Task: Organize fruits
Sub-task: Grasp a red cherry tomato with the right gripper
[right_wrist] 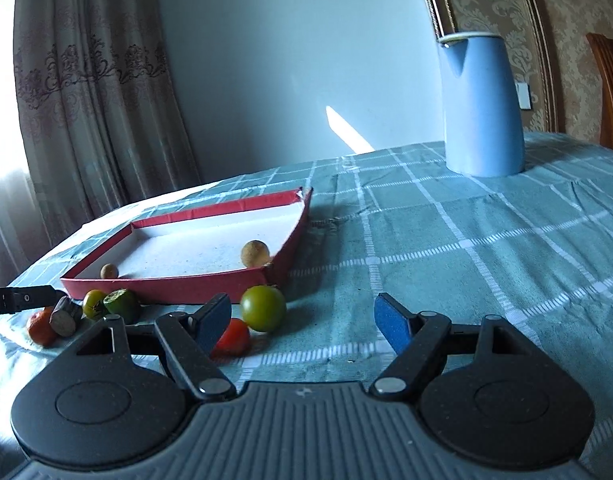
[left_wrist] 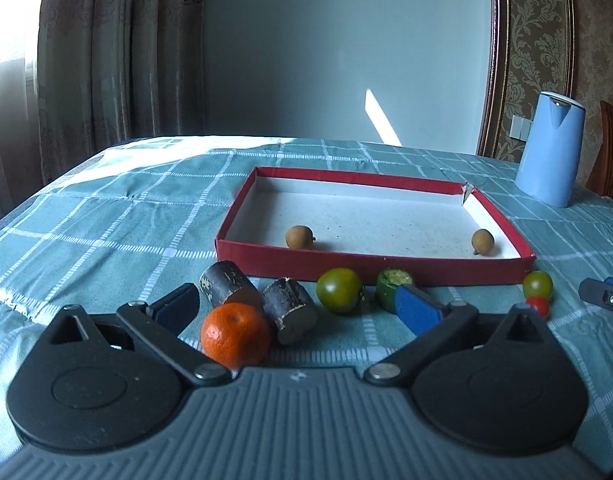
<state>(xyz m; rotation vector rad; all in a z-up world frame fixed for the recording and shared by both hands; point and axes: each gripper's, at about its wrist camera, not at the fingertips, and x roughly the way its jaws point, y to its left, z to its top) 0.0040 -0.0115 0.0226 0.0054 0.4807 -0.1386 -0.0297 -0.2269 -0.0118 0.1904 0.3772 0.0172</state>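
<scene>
Left wrist view takes in the whole spread: a shallow red cardboard box lid with a white floor [left_wrist: 370, 264] lies flat on the table, and two small round tan longans, one toward its left [left_wrist: 299, 237] and one in its right near corner [left_wrist: 482, 241], already sit inside, well apart. I take the lid for the collecting tray, which would explain the rest waiting in a row just outside its near wall. That row holds a bright orange mandarin [left_wrist: 235, 334], two short dark cylindrical cane-like chunks, the left one [left_wrist: 227, 289] and the right one [left_wrist: 290, 311], touching each other, a round green tomato [left_wrist: 340, 290], a cut green stub [left_wrist: 391, 285], a smaller green tomato [left_wrist: 538, 284] and a little red tomato [left_wrist: 538, 306] just below it.

The left gripper [left_wrist: 302, 308] hovers low with jaws spread wide and empty, framing the mandarin and the chunks, so one of these seems the likely next pick.

The right gripper [right_wrist: 302, 320] is likewise wide open and holds nothing; the small red tomato [right_wrist: 233, 337] lies beside its left finger and the green one [right_wrist: 263, 308] just ahead.

Farther out stand a tall pale blue jug [right_wrist: 480, 108], the teal checked tablecloth [right_wrist: 466, 240] and brown patterned curtains [right_wrist: 86, 80].
</scene>
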